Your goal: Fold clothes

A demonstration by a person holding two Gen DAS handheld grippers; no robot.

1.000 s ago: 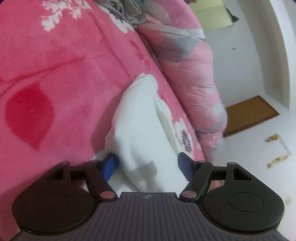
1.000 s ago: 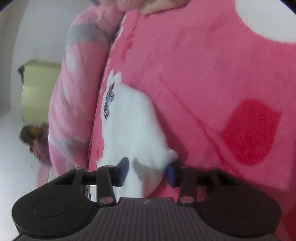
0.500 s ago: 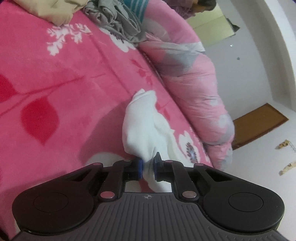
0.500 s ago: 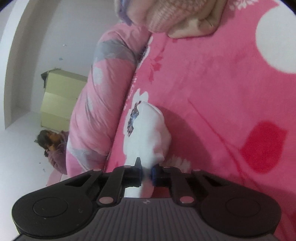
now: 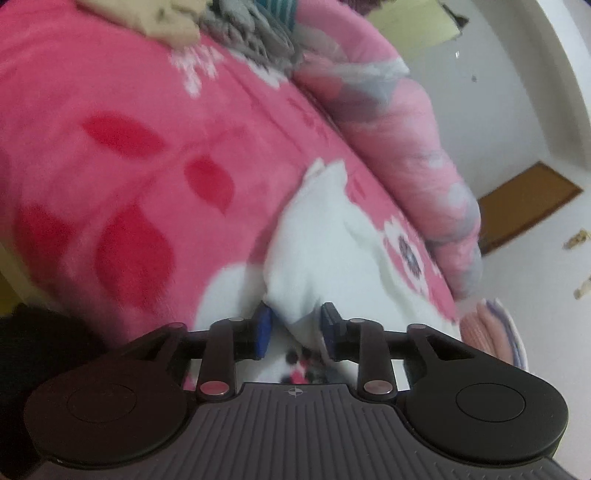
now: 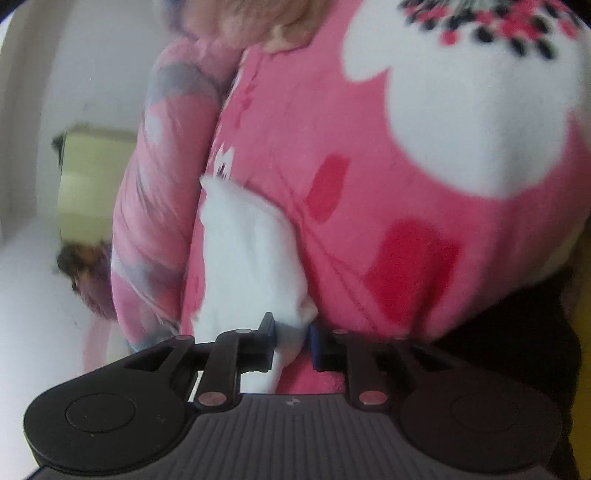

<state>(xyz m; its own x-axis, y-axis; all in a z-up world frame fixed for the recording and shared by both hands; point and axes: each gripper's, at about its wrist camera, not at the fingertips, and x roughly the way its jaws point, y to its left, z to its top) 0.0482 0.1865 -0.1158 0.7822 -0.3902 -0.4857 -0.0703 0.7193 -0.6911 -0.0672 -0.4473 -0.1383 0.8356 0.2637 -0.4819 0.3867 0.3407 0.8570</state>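
White fleece garment (image 5: 325, 236), small and soft, lies on the pink plush blanket with red leaves and white flowers (image 5: 155, 147) that covers the bed, close to the blanket's edge beside a rolled pink and grey quilt (image 5: 399, 122). Both views are motion-blurred, so the garment's type, seams and openings cannot be made out. Its near end is cut off behind each gripper body; how far the cloth reaches under the tools is not visible.

Long axis: runs from the grippers away toward the far end of the bed, roughly parallel to the rolled quilt. The far end narrows to a small pointed tip; the near end is bunched.

Left gripper (image 5: 295, 326): blue pads spread apart, a fold of the white cloth lying between them. Whether the pads press it cannot be told.

Right gripper (image 6: 293, 341): blue pads set close with white cloth (image 6: 251, 251) passing between them and hanging below; it appears pinched, though blur softens the contact.

At the far end of the bed in the left view: a beige folded cloth (image 5: 170, 18) and a grey crumpled cloth (image 5: 255, 29), tops cut off by the frame. A pink knitted item (image 5: 487, 332) shows at the right edge, partly hidden by the gripper.
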